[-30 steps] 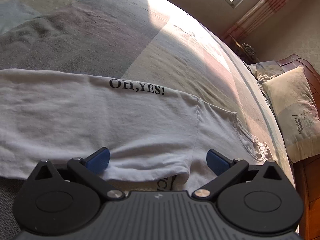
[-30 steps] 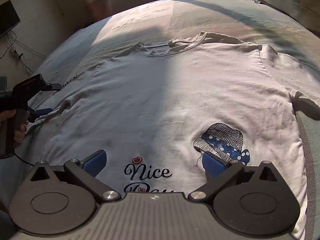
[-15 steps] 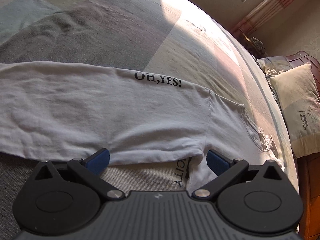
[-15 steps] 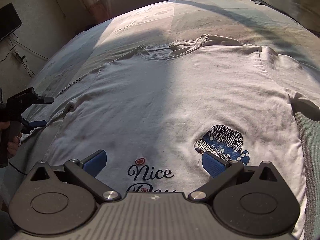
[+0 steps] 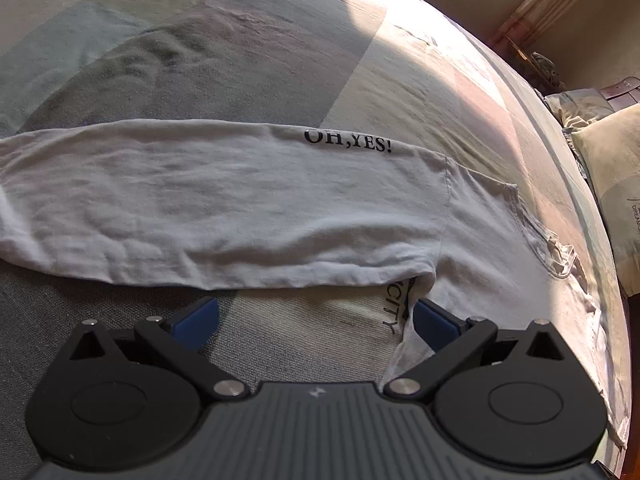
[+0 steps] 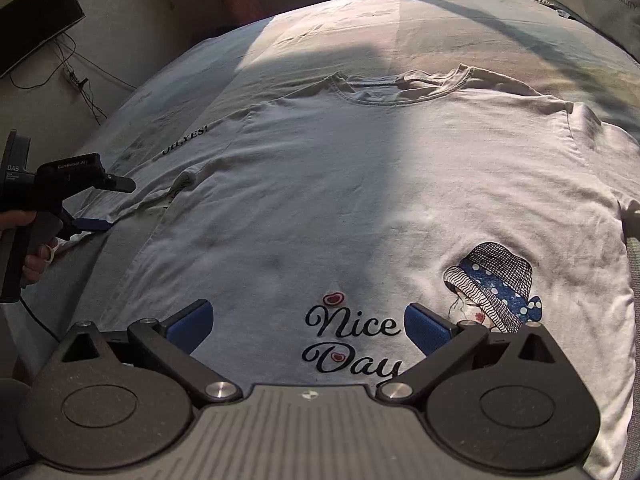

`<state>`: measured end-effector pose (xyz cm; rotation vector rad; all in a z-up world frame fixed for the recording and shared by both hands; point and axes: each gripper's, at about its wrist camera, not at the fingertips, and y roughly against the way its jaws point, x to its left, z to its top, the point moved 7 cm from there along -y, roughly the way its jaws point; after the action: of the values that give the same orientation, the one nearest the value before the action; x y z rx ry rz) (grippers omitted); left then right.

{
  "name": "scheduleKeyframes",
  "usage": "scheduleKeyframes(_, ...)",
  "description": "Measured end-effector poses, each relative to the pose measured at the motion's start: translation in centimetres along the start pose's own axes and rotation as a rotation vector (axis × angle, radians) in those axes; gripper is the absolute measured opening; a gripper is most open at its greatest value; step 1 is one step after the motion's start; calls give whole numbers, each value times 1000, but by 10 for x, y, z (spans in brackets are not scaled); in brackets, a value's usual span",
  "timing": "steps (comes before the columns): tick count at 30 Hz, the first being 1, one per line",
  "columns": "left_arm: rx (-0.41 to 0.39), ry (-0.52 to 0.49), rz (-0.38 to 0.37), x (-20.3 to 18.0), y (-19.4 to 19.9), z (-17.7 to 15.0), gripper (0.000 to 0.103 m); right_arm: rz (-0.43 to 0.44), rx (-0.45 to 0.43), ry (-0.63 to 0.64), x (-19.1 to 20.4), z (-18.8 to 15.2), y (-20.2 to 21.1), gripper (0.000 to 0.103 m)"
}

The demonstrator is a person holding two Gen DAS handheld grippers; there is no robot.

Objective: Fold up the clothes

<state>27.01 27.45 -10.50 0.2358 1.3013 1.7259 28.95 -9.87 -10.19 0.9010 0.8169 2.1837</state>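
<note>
Bedspread (image 5: 240,40) under left gripper (image 5: 316,318), jaws apart.

One white T-shirt (image 6: 360,184) on one bed (image 6: 340,20). Two tongs: left (image 5: 316,318), right (image 6: 308,322). One pillow (image 5: 612,184) at two o'clock. One dark screen (image 6: 36,20) at ten o'clock.

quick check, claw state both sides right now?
Left claw: open, empty, low by the sleeve edge of the white cotton printed T-shirt.
Right claw: open, empty, above the T-shirt's "Nice Day" print.
</note>
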Motion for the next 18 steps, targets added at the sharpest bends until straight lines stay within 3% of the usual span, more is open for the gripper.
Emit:
scheduleKeyframes(3,2,-35,-38,-27,-4,0,102,151,47,44,28,-9,0,103)
scheduleKeyframes(6,-9,-82,-80,-62,-15,6,102,220,84,70,47,-18,-3,103)
scheduleKeyframes(12,-73,-109,-165,-113,-53,29,102,162,109,92,45,-21,-15,103)
scheduleKeyframes(16,-13,-57,-115,-106,-80,18,102,126,98,79,33,-18,-15,103)
scheduleKeyframes(18,-7,-74,-123,-103,-70,7,102,122,93,65,30,-17,-13,103)
